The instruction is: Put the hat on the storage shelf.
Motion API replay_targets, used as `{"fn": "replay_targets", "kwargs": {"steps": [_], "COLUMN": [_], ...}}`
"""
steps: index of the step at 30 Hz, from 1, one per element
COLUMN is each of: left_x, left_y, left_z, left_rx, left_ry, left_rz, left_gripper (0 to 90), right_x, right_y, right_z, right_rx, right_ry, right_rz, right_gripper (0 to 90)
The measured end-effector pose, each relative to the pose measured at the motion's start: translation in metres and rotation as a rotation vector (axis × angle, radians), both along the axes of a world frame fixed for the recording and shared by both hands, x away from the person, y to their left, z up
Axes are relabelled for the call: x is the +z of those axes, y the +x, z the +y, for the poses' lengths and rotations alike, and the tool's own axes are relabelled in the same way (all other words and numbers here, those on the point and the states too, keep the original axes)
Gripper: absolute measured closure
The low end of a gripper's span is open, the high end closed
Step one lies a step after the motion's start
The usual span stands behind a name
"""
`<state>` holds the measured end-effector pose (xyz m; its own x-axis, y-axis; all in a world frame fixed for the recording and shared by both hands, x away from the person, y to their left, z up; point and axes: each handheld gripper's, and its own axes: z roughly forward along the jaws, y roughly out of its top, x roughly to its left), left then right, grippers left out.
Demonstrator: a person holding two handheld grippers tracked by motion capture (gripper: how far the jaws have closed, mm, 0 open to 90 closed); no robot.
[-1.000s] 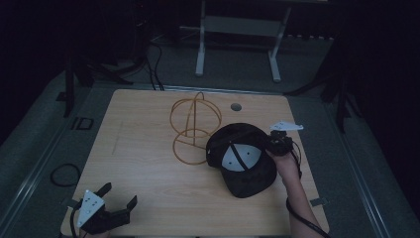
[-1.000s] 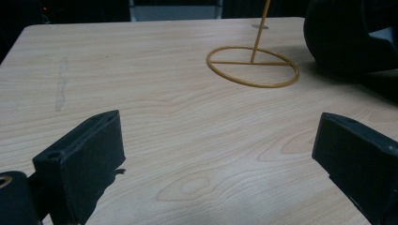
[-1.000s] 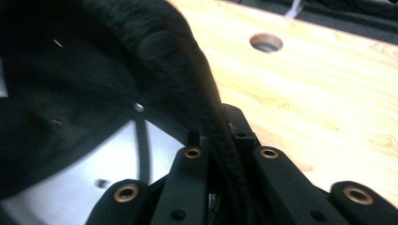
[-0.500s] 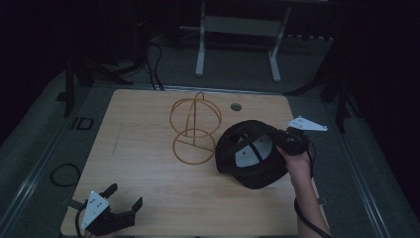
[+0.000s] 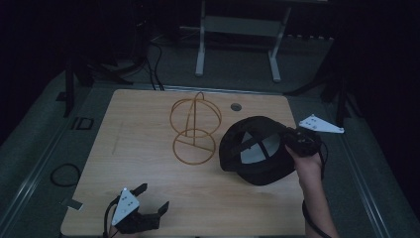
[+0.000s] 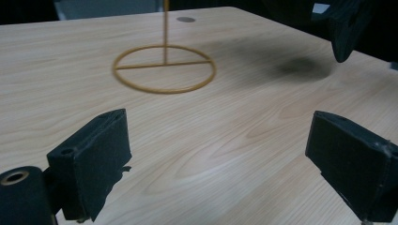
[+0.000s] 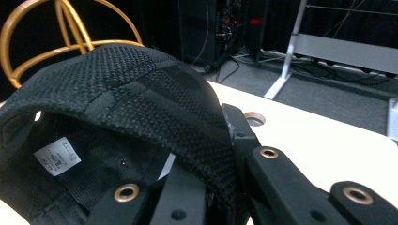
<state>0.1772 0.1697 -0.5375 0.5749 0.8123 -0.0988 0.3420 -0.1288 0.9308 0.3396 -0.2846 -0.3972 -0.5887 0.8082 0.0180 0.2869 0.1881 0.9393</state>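
A black cap [image 5: 255,153] hangs tilted above the table's right side, its inside with a white label [image 7: 56,159] turned up. My right gripper [image 5: 291,144] is shut on the cap's rim [image 7: 206,154], with the hand coming in from below. A gold wire stand [image 5: 194,130] rises at the table's middle, just left of the cap; its top loops [image 7: 61,28] show behind the cap. My left gripper [image 5: 152,197] sits near the front left edge, open with nothing between its pads [image 6: 91,161]. The stand's ring base [image 6: 164,70] lies ahead of it.
The wooden table [image 5: 124,148] has a small round hole [image 5: 236,106] near its far edge. The cap casts a dark shadow [image 6: 300,65] on the wood. A metal frame [image 5: 237,29] and cables stand on the floor beyond the table.
The right hand has lifted the cap off the table and tipped it, drifting right. The left gripper has slid right along the front edge, still open.
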Motion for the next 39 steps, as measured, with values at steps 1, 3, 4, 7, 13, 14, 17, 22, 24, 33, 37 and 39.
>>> {"fn": "replay_targets", "kwargs": {"steps": [1,3,4,7,13,14,17,22,24,33,37,39], "left_x": [0.001,0.005,0.005,0.009,0.014,0.018,0.024,0.035,0.038,0.054,0.062,0.066], "left_y": [0.002,0.009,0.009,0.015,0.024,0.030,0.037,0.045,0.048,0.060,0.064,0.068], "left_z": [-0.004,-0.014,-0.014,-0.028,-0.051,-0.064,-0.078,-0.099,-0.106,-0.132,-0.140,-0.141], "left_rx": [-0.007,-0.026,-0.026,-0.054,-0.099,-0.117,-0.137,-0.174,-0.175,-0.165,-0.167,-0.151], "left_ry": [-0.011,-0.030,-0.030,-0.024,-0.010,-0.018,-0.020,-0.005,0.006,0.012,-0.007,-0.007], "left_rz": [0.003,0.011,0.011,0.008,0.002,0.001,-0.004,-0.021,-0.027,-0.048,-0.055,-0.051], "left_gripper": [7.2,7.3,7.2,7.3,7.2,7.2,7.2,7.2,7.3,7.3,7.7,8.0], "right_x": [0.001,0.003,0.003,0.007,0.013,0.013,0.011,0.008,0.008,0.008,0.005,0.005], "right_y": [-0.002,-0.009,-0.012,-0.020,-0.030,-0.033,-0.036,-0.039,-0.040,-0.047,-0.050,-0.052], "right_z": [0.000,0.000,0.001,0.001,0.000,0.000,0.002,0.008,0.011,0.017,0.019,0.019], "right_rx": [0.002,0.009,0.007,0.007,0.004,0.002,0.004,0.017,0.022,0.076,0.112,0.125], "right_ry": [0.001,0.003,0.000,0.002,0.026,0.031,0.028,0.022,0.022,0.052,0.058,0.059], "right_rz": [-0.003,-0.013,-0.020,-0.035,-0.052,-0.053,-0.050,-0.054,-0.057,-0.090,-0.093,-0.093], "right_gripper": [88.2,88.2,88.2,88.2,88.2,88.2,88.2,88.2,88.2,88.2,88.2,88.2]}}
